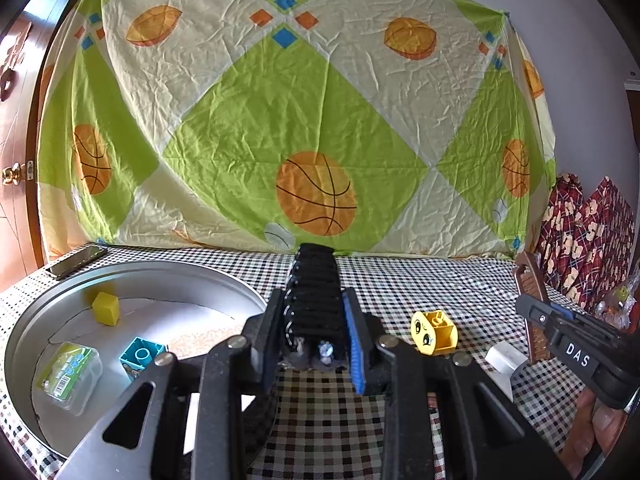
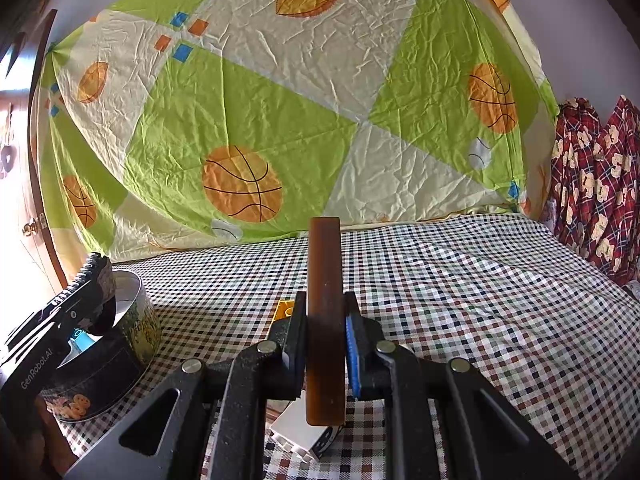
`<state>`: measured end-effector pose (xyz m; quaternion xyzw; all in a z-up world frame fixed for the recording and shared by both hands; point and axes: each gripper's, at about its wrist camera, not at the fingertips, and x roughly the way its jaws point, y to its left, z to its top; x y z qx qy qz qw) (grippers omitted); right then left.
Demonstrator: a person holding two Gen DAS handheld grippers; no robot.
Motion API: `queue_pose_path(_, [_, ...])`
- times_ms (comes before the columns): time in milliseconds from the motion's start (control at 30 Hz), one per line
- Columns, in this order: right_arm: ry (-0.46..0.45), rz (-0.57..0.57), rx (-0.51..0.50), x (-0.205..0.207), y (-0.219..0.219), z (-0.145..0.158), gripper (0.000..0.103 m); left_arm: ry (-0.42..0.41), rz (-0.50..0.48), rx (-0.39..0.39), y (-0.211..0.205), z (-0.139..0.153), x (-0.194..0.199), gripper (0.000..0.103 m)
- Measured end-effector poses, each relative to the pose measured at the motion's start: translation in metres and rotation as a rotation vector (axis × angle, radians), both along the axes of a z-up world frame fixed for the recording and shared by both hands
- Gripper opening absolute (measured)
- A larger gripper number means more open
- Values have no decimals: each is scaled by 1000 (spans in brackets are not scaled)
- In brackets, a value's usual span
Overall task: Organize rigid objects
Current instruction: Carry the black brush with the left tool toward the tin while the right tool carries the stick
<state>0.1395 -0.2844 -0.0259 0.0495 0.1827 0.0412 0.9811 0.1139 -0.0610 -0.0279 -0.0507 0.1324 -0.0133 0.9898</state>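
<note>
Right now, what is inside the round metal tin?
Inside the round metal tin: a yellow cube, a teal block and a clear plastic box. The left gripper covers its near right part.

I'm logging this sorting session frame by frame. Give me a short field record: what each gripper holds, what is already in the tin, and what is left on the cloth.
left gripper: shut on black comb
right gripper: shut on brown comb
round tin: holds yellow cube, teal block, clear plastic case
on checked cloth: yellow face block, white block
behind tin: phone
</note>
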Motion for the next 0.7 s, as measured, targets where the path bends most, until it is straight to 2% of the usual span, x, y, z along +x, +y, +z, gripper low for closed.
queue_pose_path(700, [-16, 107, -22, -1, 46, -2, 18, 10, -2, -52, 27, -2, -8, 27])
